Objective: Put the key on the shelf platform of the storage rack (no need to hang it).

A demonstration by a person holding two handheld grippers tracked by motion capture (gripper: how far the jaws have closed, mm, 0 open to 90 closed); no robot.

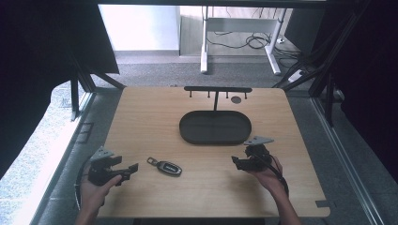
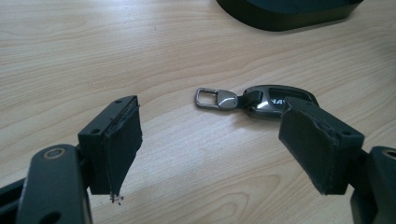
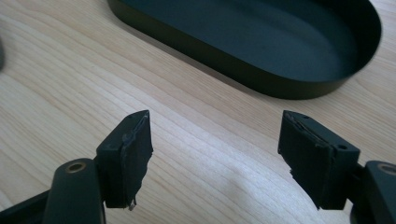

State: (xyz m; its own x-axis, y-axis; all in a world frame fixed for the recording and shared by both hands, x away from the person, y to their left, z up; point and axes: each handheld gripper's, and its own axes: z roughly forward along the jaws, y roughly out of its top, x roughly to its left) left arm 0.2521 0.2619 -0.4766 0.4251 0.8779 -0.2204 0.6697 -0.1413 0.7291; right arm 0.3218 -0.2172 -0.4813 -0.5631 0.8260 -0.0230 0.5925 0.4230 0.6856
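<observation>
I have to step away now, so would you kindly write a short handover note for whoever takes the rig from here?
Left gripper: open, holding nothing, low over the table and aimed at the key fob, which lies flat just ahead of its jaws.
Right gripper: open, holding nothing, near the front edge of the black oval tray.
Key rack: stands behind the tray.
Done: nothing picked up; the tray holds nothing.
Left: probably close the left gripper on the fob and move it to the tray or rack.
</observation>
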